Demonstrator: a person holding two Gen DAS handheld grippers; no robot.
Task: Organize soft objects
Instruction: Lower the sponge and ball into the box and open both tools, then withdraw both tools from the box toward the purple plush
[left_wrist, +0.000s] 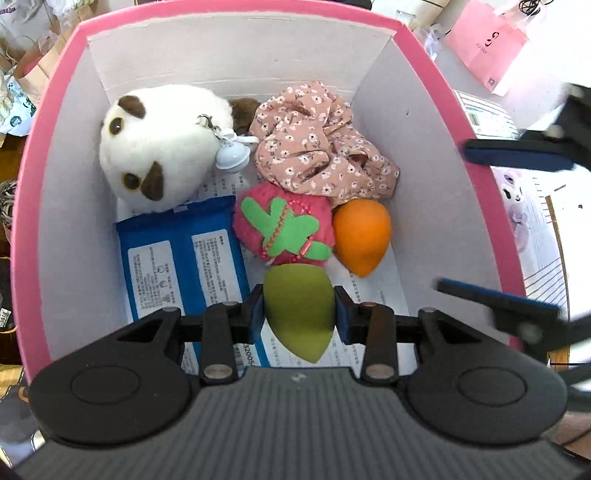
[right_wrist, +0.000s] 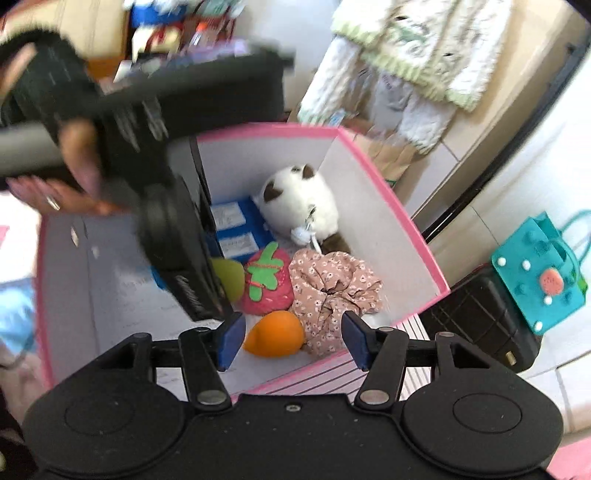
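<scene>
A: Status on the left gripper (left_wrist: 299, 314)?

B: Clenched on the green sponge (left_wrist: 299, 310). Blue pads press it from both sides, pointed tip facing the camera. It hangs low inside the pink box (left_wrist: 59, 110), above the printed paper lining the bottom.

A: What's already in the box?

B: White plush toy (left_wrist: 159, 147) with brown patches at the back left, a small white bell charm (left_wrist: 231, 155) clipped to it. Floral scrunchie (left_wrist: 317, 144) at the back right, touching the plush's brown part. Strawberry plush (left_wrist: 284, 229) in the middle with a green felt leaf and pink bead chain. Orange sponge (left_wrist: 362, 236) just right of it, touching. Blue packet (left_wrist: 181, 258) lies flat on the left, partly under the white plush.

A: Green sponge relative to the strawberry?

B: Just in front of it, wide end right against it. Can't tell if they actually touch.

A: Right gripper (right_wrist: 293, 341)?

B: Released, nothing between the fingers. It sits over the near rim of the box, orange sponge visible through the gap below. From the left view its two blue-tipped fingers (left_wrist: 517, 151) are blurred, outside the right wall.

A: Anything else?

B: A hand (right_wrist: 66, 184) with a ring holds the left unit. Teal felt bag (right_wrist: 539, 273) on the floor off to the right, beside a black case (right_wrist: 480, 317).
</scene>
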